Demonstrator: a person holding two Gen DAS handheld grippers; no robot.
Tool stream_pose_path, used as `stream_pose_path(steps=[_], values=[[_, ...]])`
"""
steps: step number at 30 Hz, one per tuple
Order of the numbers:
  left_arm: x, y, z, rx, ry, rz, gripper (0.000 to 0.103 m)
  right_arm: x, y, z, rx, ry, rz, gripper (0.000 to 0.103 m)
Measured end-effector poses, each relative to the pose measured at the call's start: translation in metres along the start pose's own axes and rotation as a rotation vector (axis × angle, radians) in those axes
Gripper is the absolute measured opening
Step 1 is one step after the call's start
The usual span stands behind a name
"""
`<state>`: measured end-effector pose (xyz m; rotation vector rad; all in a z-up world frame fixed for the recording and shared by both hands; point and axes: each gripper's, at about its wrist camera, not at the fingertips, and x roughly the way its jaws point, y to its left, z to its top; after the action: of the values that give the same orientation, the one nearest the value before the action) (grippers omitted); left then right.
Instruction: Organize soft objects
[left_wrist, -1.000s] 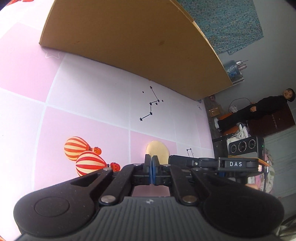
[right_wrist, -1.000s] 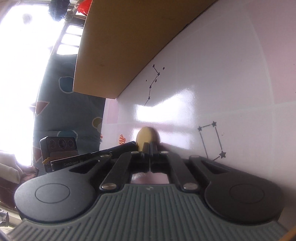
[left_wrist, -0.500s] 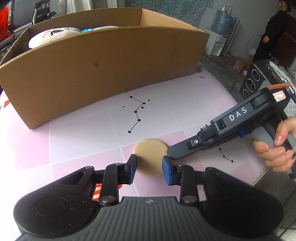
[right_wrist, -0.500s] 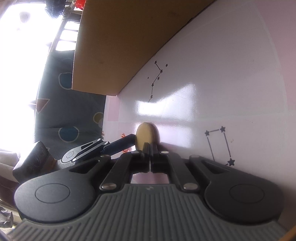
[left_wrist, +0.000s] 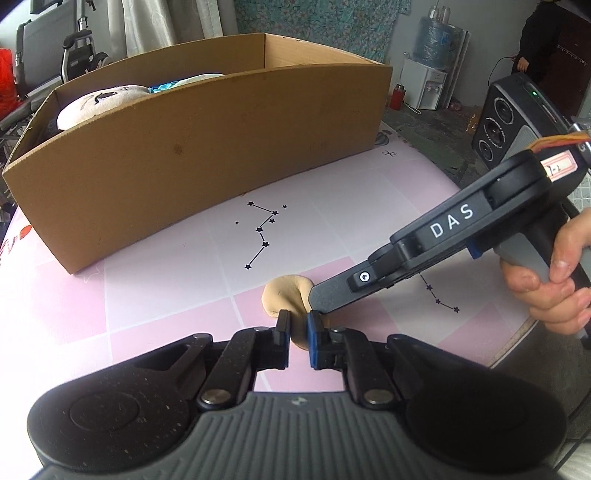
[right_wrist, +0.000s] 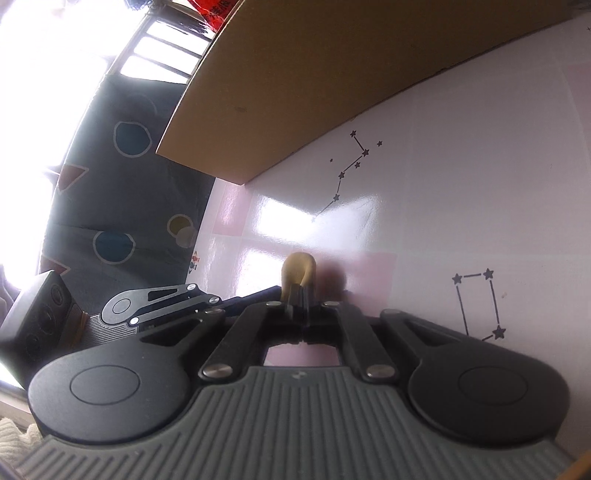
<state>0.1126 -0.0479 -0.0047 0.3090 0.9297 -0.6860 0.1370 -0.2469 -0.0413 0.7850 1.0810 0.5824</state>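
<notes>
The left gripper (left_wrist: 298, 324) reaches low over the pink mat (left_wrist: 166, 295), its jaws narrowed around the near edge of the tan soft disc (left_wrist: 284, 295). The right gripper (right_wrist: 301, 291), angled down from the right in a bare hand (left_wrist: 550, 291), pinches the disc's far edge, jaws closed on it. Only the left view shows plush toys (left_wrist: 99, 103) inside the cardboard box (left_wrist: 207, 155); the right view shows only its outer wall.

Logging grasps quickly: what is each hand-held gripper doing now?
Left hand-held gripper: closed on the tan soft disc.
Right hand-held gripper: closed, pinching the same disc's edge.
</notes>
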Motion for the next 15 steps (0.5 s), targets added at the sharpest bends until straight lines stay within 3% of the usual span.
stream_pose_path(steps=[5, 9, 15], values=[[-0.021, 0.001, 0.013, -0.039, -0.044, -0.062, 0.01, -0.03, 0.034, 0.006, -0.066, -0.05, 0.119, 0.0], [-0.04, -0.018, 0.036, 0.046, -0.108, -0.005, 0.009, -0.052, 0.057, 0.02, -0.176, -0.125, 0.005, 0.0], [-0.026, -0.007, 0.04, 0.017, -0.079, 0.015, 0.007, -0.071, 0.013, 0.017, -0.05, -0.129, -0.08, 0.002]])
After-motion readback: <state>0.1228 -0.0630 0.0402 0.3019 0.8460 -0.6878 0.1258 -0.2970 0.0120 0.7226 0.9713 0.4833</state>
